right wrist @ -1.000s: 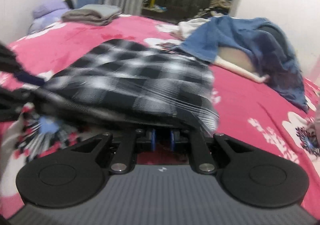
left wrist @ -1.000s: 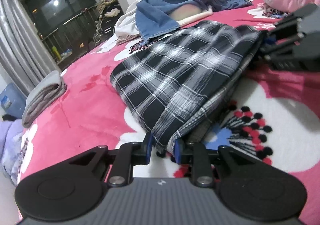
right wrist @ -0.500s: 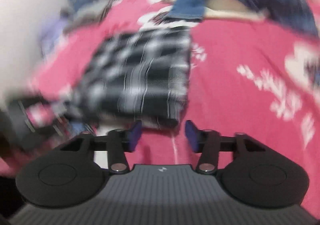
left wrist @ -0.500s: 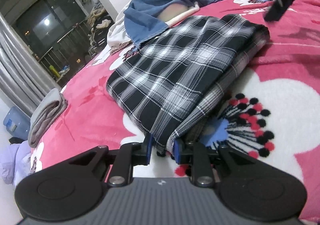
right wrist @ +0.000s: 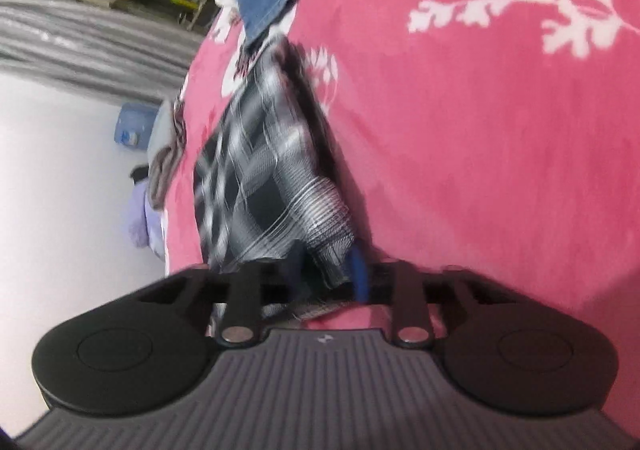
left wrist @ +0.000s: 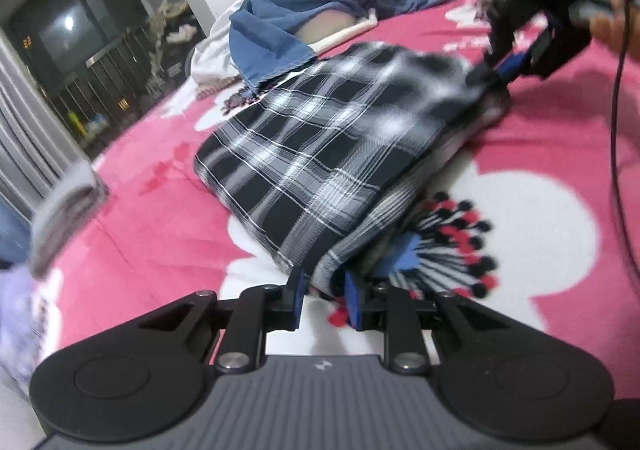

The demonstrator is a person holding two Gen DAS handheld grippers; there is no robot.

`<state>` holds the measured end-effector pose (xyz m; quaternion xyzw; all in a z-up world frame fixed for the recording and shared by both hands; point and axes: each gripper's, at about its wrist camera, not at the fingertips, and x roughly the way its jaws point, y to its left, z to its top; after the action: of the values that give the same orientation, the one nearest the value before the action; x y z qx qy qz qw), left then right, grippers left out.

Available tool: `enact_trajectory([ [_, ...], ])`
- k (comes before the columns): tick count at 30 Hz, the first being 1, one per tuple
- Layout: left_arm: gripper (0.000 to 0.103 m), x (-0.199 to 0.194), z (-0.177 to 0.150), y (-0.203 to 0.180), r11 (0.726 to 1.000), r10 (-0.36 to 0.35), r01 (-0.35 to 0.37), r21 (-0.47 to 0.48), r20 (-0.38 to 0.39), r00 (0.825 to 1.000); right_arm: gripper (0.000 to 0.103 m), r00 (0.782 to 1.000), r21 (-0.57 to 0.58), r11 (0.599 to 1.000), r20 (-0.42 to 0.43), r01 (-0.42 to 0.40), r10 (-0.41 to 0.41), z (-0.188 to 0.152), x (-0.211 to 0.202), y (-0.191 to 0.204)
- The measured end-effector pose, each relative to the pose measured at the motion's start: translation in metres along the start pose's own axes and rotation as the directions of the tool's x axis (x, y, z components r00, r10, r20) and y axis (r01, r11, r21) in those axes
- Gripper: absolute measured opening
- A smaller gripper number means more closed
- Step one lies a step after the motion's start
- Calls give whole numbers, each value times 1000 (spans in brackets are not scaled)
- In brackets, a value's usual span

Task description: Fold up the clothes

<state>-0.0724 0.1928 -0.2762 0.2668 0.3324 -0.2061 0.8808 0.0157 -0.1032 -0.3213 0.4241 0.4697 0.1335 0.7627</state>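
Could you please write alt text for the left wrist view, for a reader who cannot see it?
The left claw pinches the near corner of a folded black-and-white plaid garment on a pink floral blanket, while the right claw grips its far corner. Behind lie a blue garment and a folded grey cloth at left.

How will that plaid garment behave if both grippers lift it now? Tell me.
Probably floppy: the plaid garment is soft layered cloth, so its middle would likely sag between the left gripper and right gripper, each shut on a corner. Its folded layers may slide apart. It looks light for its bulk.
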Motion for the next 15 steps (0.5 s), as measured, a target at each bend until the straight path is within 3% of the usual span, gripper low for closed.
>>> enact_trajectory([
  [3,24,-10,1,7,999,-28,29,-25,11,1000,7,999,-161,986,-1,45,-46,-5,-17,25],
  [5,24,-14,3,10,998,-48,50,-49,27,998,6,986,-253,954,2,161,-166,-10,-13,30],
  [7,24,-14,9,8,997,-52,54,-56,43,998,3,957,-337,901,10,275,-289,-15,0,28],
  [11,25,-8,17,-5,1000,-27,27,-2,63,998,5,962,-322,907,55,272,-269,-15,-6,30],
  [15,25,0,16,-15,999,8,-10,40,52,999,7,951,-454,836,179,307,-252,-29,-27,52],
])
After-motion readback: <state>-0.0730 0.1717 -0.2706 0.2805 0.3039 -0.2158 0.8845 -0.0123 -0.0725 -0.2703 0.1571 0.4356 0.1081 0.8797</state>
